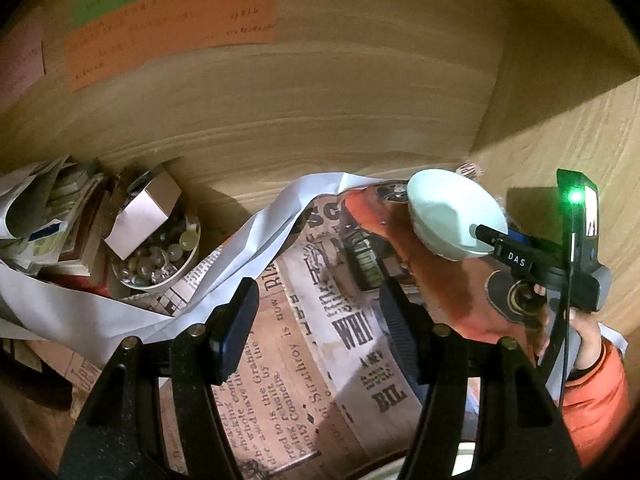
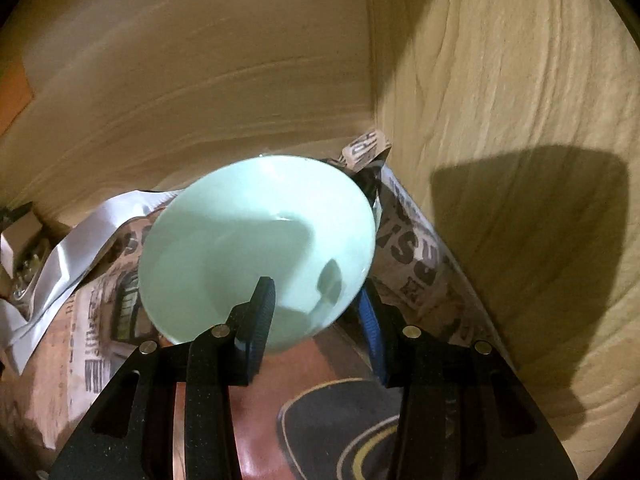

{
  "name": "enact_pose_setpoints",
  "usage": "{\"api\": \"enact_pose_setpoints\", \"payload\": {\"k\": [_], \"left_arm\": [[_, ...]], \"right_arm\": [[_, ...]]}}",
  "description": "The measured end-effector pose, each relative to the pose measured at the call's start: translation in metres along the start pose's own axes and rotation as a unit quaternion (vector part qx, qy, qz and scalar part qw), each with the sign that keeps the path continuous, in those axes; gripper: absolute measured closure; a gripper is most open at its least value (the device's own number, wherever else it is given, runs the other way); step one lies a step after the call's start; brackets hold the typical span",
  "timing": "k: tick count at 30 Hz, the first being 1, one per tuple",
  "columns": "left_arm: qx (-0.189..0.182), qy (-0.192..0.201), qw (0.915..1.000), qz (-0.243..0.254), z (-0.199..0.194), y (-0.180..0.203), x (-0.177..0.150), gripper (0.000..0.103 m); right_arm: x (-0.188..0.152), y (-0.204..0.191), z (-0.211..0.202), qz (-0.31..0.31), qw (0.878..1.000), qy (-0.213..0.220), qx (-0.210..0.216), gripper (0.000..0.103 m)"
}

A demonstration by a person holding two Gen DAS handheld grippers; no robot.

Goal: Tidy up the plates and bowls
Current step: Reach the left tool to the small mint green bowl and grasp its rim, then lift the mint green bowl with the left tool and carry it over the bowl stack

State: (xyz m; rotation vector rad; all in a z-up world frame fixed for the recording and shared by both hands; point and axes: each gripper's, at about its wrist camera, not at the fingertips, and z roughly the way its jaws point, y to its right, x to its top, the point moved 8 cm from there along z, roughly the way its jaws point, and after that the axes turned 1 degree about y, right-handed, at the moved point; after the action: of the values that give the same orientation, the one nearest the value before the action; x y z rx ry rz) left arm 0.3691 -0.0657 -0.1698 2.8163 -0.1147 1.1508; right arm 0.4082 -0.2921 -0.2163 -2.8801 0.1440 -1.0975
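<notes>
A pale green bowl (image 2: 256, 240) is tilted over the newspaper-lined shelf floor (image 1: 304, 344), near the back right corner. My right gripper (image 2: 316, 292) is shut on its near rim, one finger (image 2: 260, 312) inside the bowl and the blue-padded finger (image 2: 370, 316) outside under the rim. In the left wrist view the bowl (image 1: 452, 212) shows its underside at the lower left, with the right gripper (image 1: 486, 236) reaching in from the right. My left gripper (image 1: 316, 292) hangs open above the newspaper with nothing between its fingers.
A metal bowl of glass marbles (image 1: 160, 264) with a small cardboard box (image 1: 144, 216) on it stands at the left beside a stack of papers (image 1: 52, 216). A crumpled white strip (image 1: 276, 216) crosses the shelf. Wooden walls (image 2: 500, 120) close in behind and right. A hand in an orange sleeve (image 1: 596, 392) holds the right gripper.
</notes>
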Motion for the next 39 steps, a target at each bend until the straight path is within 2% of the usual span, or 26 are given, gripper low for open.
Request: {"api": "enact_pose_setpoints", "payload": {"k": [4,7,12,16,22,24,27,32,39], "left_arm": [[0.006,-0.011,0.9999,0.001,0.007,-0.003,-0.002,0.040],[0.001,-0.023,0.9997,-0.004,0.013,-0.004,-0.003,0.040],[0.011,-0.037,0.9992,-0.009,0.022,-0.008,-0.004,0.040],[0.015,-0.058,0.9979,-0.026,0.032,-0.015,-0.008,0.041],[0.022,-0.085,0.9954,-0.039,0.044,-0.024,-0.015,0.041],[0.021,-0.092,0.9945,-0.044,0.047,-0.026,-0.017,0.043],[0.015,-0.106,0.9934,-0.044,0.050,-0.023,-0.020,0.054],[0.004,-0.129,0.9908,-0.040,0.062,-0.016,-0.027,0.070],[-0.002,-0.136,0.9900,-0.037,0.065,-0.012,-0.028,0.078]], "right_arm": [[0.000,-0.005,0.002,-0.009,1.000,0.002,-0.005,0.074],[-0.003,-0.014,-0.001,-0.024,1.000,-0.003,0.020,0.078],[-0.020,-0.042,-0.013,-0.075,0.995,-0.014,0.057,0.079],[-0.038,-0.069,-0.032,-0.112,0.987,-0.028,0.112,0.079],[-0.060,-0.091,-0.056,-0.142,0.975,-0.045,0.167,0.081],[-0.062,-0.092,-0.058,-0.144,0.973,-0.048,0.174,0.081],[-0.064,-0.088,-0.067,-0.142,0.972,-0.049,0.183,0.081],[-0.063,-0.090,-0.058,-0.128,0.971,-0.055,0.196,0.081],[-0.061,-0.092,-0.053,-0.116,0.971,-0.053,0.203,0.081]]}}
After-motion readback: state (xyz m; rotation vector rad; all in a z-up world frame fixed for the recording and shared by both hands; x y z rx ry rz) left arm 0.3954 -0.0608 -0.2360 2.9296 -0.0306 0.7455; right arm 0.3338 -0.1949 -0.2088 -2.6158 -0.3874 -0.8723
